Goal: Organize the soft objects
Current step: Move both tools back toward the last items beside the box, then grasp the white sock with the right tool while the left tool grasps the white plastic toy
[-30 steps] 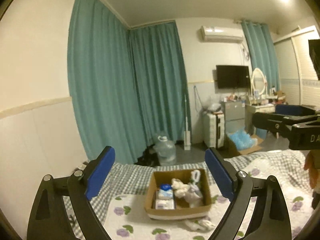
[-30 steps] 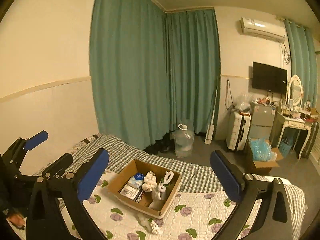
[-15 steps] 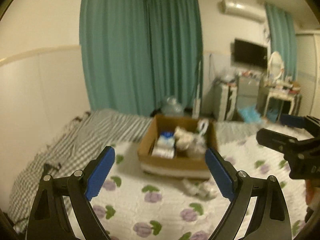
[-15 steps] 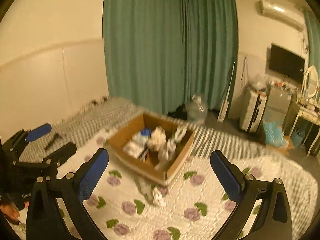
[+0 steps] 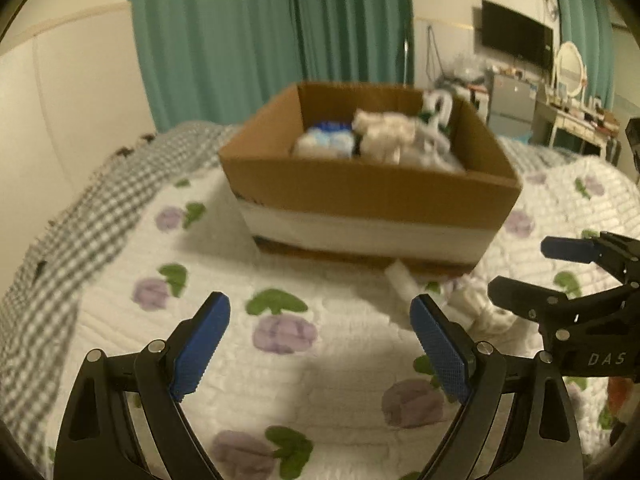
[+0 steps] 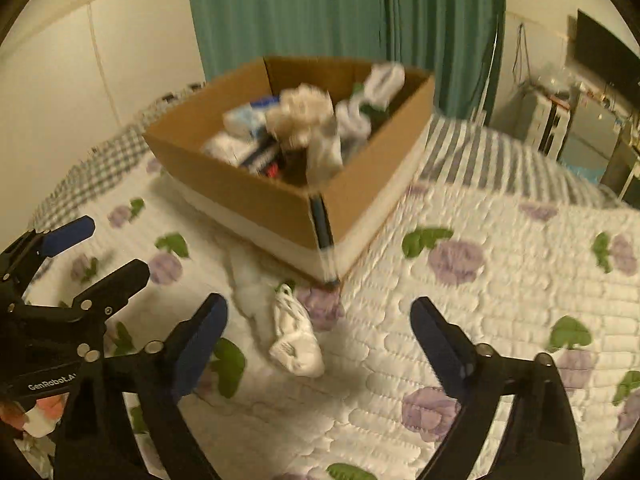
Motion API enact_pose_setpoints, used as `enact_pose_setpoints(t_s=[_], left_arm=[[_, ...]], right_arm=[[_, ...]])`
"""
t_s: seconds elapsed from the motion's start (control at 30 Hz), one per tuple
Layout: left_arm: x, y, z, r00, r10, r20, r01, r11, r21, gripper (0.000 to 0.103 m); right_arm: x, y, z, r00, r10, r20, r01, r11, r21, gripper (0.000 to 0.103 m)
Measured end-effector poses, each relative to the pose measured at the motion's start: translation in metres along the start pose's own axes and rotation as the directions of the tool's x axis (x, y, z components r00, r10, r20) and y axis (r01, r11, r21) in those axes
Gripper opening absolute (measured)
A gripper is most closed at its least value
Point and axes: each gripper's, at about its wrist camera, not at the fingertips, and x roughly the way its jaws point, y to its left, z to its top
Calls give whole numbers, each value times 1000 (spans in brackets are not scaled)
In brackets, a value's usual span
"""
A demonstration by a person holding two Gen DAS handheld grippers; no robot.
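A cardboard box [image 5: 372,192] [image 6: 256,196] stands on the flowered quilt, holding white socks and rolled soft items [image 6: 308,120] [image 5: 384,136]. A loose white sock [image 6: 296,340] lies on the quilt in front of the box; it also shows in the left wrist view [image 5: 476,312]. My left gripper [image 5: 320,344] is open and empty, low over the quilt in front of the box. My right gripper [image 6: 320,340] is open and empty, with the loose sock between its fingers' line. Each gripper shows in the other's view, the right one [image 5: 560,272] and the left one [image 6: 80,252].
The white quilt with purple flowers [image 6: 480,280] covers a bed with a grey checked sheet [image 5: 72,232]. Teal curtains [image 5: 260,32] hang behind the box. A dresser, mirror and TV [image 5: 516,36] stand at the far right. A wall [image 6: 80,60] runs on the left.
Both grippers have dropped and moved forward toward the box and the quilt. The box now looms much larger, and the loose sock sits close under the right gripper.
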Motion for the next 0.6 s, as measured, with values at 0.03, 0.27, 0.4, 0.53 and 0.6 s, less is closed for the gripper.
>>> enact_pose_setpoints(t_s=[0.03,0.27,0.4,0.53,0.6], left_arm=[[7,-2,-2,1000,-1,-12,1,1000,3,93],[28,-10,-10,998,-32,-48,33,999,27,93],[28,-14,-12,997,-43,-56,45,998,36,93],[23,-26,-12,997,-67,-49,70,995,73,93],[23,-36,-11,994,-85,-62,91,991,101,93]], right_arm=[[6,-2,0,1000,8,-14,-8,1000,7,83],[41,1,-10,989,57,-133,-58,998,-1,49],[38,1,-10,986,102,-130,-101,995,20,27],[20,-6,-10,991,104,-80,-100,994,48,27],[9,-13,-9,996,81,-47,-77,995,65,27]])
